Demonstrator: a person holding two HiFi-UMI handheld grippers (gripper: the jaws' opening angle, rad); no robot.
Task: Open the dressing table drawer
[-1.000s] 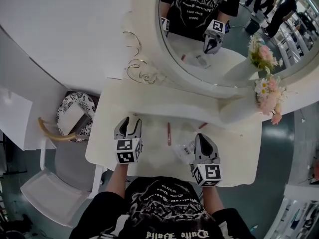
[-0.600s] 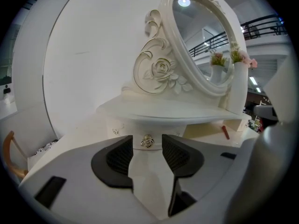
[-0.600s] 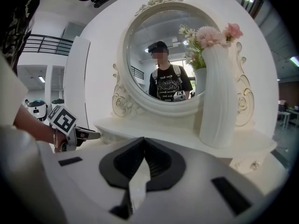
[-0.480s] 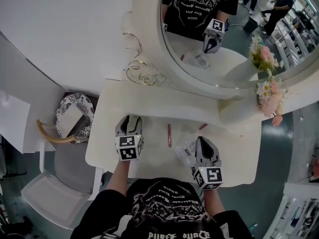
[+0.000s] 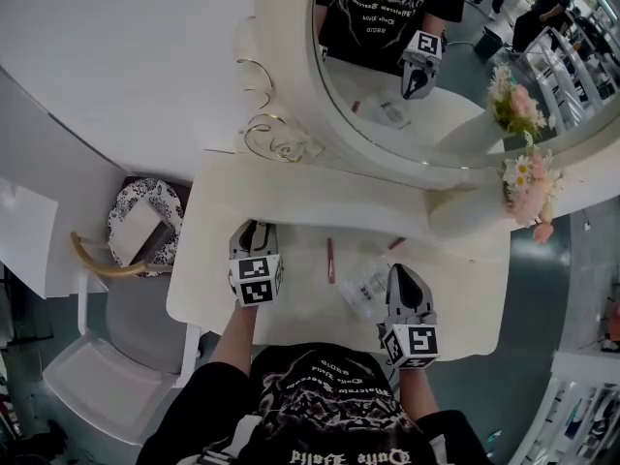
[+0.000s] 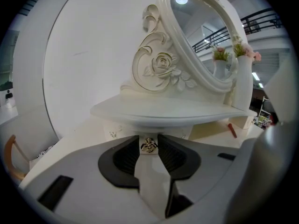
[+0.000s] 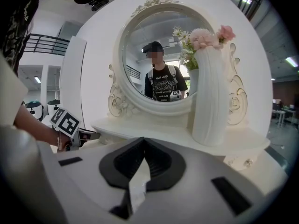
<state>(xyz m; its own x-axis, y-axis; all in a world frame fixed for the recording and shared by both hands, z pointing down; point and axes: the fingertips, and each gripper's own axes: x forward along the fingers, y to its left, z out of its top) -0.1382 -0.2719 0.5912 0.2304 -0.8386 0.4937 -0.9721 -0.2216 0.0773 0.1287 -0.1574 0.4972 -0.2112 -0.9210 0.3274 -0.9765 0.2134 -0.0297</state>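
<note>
Left gripper (image 5: 254,227) jaws have just been closing and now pinch the gold drawer knob (image 6: 148,145) at 12 o'clock. Pull straight toward 6, no twisting. Right gripper (image 7: 143,142) is closed and empty.

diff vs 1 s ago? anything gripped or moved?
Left gripper eased forward and its jaws, wide open before, have just been closing onto the gold drawer knob, now between the pads. Right gripper unchanged, shut and empty; drawer not visibly pulled out.
</note>
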